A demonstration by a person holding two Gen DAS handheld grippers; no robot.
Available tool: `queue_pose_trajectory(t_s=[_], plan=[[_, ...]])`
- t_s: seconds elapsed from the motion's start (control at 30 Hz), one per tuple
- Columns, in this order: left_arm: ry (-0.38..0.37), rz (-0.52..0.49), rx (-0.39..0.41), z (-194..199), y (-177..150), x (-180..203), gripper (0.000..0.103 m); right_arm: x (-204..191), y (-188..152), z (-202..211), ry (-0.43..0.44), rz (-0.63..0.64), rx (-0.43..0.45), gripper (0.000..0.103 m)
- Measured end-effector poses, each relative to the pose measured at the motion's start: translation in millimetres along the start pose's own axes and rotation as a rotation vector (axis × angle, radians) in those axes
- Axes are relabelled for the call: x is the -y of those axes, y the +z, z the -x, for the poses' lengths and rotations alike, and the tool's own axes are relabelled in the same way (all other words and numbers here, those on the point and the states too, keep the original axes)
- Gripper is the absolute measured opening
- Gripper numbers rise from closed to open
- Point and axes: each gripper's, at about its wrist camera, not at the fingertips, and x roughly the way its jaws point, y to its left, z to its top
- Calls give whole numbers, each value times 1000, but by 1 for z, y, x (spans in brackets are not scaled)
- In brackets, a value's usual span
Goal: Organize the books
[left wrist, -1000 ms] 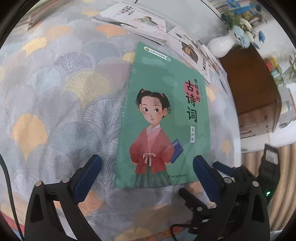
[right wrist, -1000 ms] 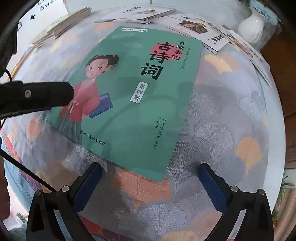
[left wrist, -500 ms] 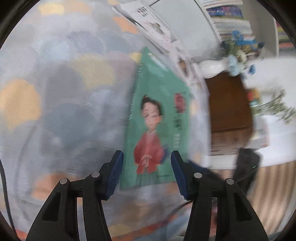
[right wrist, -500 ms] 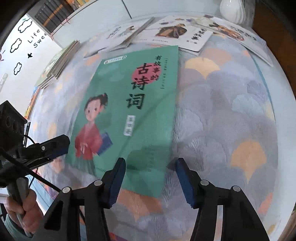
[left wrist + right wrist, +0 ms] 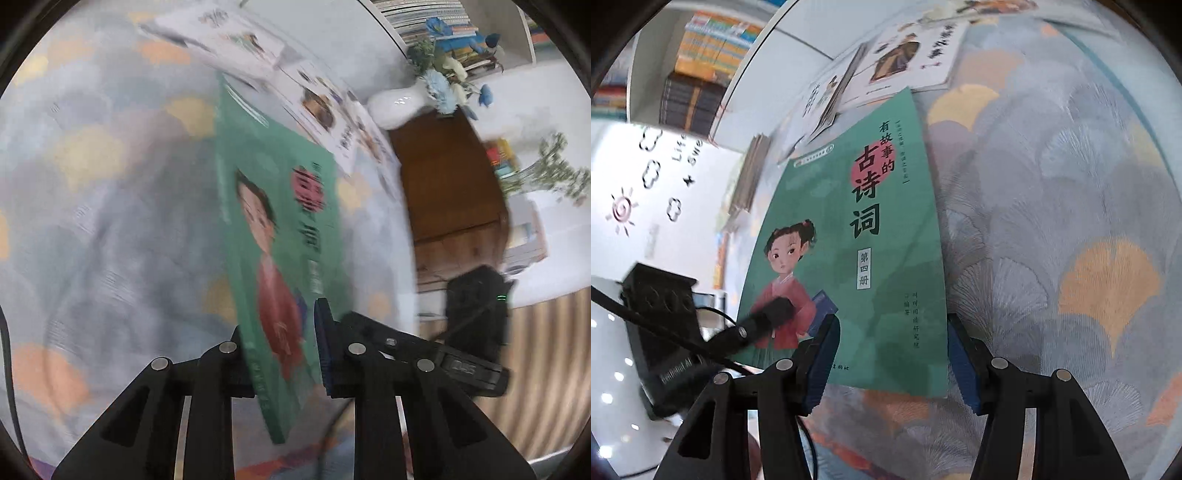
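Your left gripper (image 5: pixel 282 354) was wide open a second ago; now it's clamped on the near edge of the green paperback book with the red-robed girl (image 5: pixel 849 236), lifting it off the fan-patterned tablecloth (image 5: pixel 1071 184). The book's long axis runs away from you, title end farthest. Your right gripper (image 5: pixel 892 354) has narrowed to straddle its lower right corner; contact unclear.
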Motion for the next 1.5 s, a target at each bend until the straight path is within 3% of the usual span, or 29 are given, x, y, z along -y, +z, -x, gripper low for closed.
queue_pose_trajectory(t_s=[0.1,0.27,0.4,0.47,0.5,0.57,0.63,0.77,0.87,0.93,1.03,1.23,1.33,1.5], plan=[[-158,128,6,4,6,-8,19,8,3,0,65,-71,-34,57],[-307,239,45,11,23,-10,19,27,4,1,307,-253,-53,63],[-322,273,30,15,22,-14,19,38,7,-7,410,-359,-37,63],[-321,290,10,16,19,-21,19,30,12,-18,420,-367,-45,63],[-302,287,2,16,18,-23,19,22,15,-24,412,-358,-53,63],[-198,239,-18,16,19,-24,19,7,25,-30,361,-323,-47,46],[-80,155,-36,18,19,-19,19,-18,28,-29,181,-204,-21,40],[153,-101,-65,18,18,2,21,-62,22,-27,-73,5,44,39],[187,-220,-66,28,16,14,19,-101,13,-31,-262,170,68,39],[133,-240,-71,38,14,13,19,-122,3,-30,-328,243,82,39],[76,-272,-80,62,11,9,19,-143,-14,-25,-367,324,102,39],[50,-285,12,126,29,-11,20,-199,-23,-27,-312,407,158,39],[33,-244,101,166,60,-36,20,-244,-11,-42,-273,472,207,40],[95,-231,244,226,127,-80,21,-336,25,-102,-233,622,273,40]])
